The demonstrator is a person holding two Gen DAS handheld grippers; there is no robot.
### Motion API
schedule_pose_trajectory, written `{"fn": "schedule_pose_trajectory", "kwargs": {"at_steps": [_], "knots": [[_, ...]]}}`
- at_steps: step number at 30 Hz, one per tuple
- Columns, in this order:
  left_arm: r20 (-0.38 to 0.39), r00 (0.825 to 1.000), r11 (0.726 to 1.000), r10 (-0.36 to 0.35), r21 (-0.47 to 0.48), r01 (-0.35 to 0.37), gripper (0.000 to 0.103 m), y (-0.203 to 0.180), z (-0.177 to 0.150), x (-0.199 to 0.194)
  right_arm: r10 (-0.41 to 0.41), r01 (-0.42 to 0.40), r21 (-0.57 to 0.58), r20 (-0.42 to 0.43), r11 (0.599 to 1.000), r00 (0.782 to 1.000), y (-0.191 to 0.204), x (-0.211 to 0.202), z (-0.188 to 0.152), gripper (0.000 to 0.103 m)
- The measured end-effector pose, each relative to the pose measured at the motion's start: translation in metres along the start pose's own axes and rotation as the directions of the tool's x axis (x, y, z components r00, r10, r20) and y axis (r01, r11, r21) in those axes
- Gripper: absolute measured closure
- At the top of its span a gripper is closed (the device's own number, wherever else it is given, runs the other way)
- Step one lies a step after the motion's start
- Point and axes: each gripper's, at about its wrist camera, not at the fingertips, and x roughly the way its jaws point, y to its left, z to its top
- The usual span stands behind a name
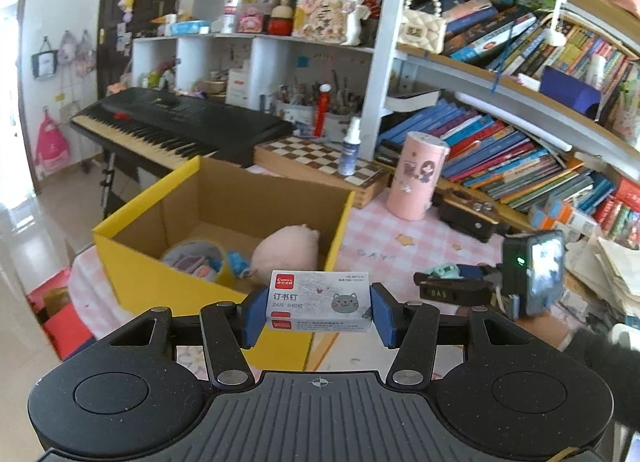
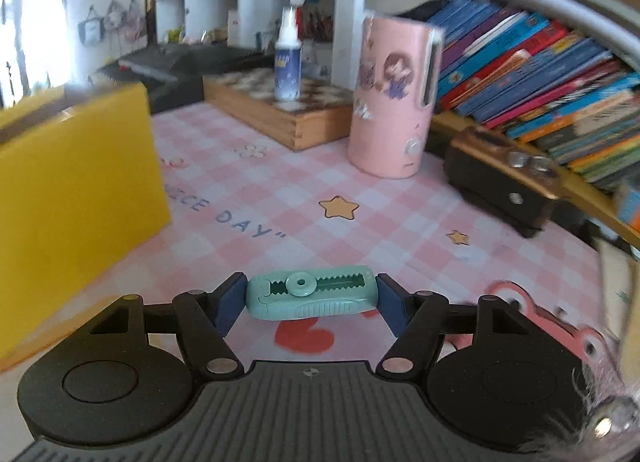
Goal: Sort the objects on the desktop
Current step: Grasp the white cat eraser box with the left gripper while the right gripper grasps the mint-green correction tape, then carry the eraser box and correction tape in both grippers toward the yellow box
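Left tongs (image 1: pixel 318 312): blue pads pressed on the two short ends of a staple box (image 1: pixel 318 300), partly closed to the box's length. Box is held clear of the desk, long axis running left–right across the pads, printed top face up.

Key relation: the yellow cardboard box (image 1: pixel 132 286) lies directly ahead and slightly left of the left tongs; its near wall sits just below and beyond the held staple box. Judged next move: carry forward over that wall, then let go. The left hand is much the nearer to the opening.

Right tongs (image 2: pixel 310 298): pads meet both ends of a mint-green correction tape (image 2: pixel 311 294), long axis also left–right; it appears gripped, low over the desk (image 2: pixel 400 214). The yellow box lies far left of these tongs, only its outer wall in sight.

Materials and shapes:
- Staple box: small rectangular carton, glossy print, sharp edges, rigid enough for an end grip.
- Correction tape: hard moulded plastic, rounded, toothed window, ribbed underside.
- Yellow box: corrugated, brown inside, open top; already holds a pink plush ball (image 1: pixel 286 250) and a tape roll (image 1: pixel 196 258).
- Desk cover: pink checked cloth, smooth.
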Motion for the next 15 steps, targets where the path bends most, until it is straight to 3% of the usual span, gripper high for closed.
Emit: {"fn": "schedule_pose_trajectory", "kwargs": {"at_steps": [7,11,15], "knots": [[-0.028,0.995,0.995,-0.096,0.027,0.097,0.05,-0.01,-0.001,0.01,-0.07,0.069,0.11,0.009,0.992,0.998,0.016,-0.087,-0.014,0.036],[-0.054,0.986,0.985,-0.157,0.058,0.16,0.05,-0.02,-0.004,0.016,-0.079,0.075,0.122,0.029,0.99,0.996,0.025,-0.135,-0.026,0.036],[-0.077,0.975,0.975,-0.208,0.065,0.213,0.05,-0.026,-0.006,0.02,-0.12,0.115,0.22,0.01,0.969,0.993,0.028,-0.172,-0.036,0.036]]}}
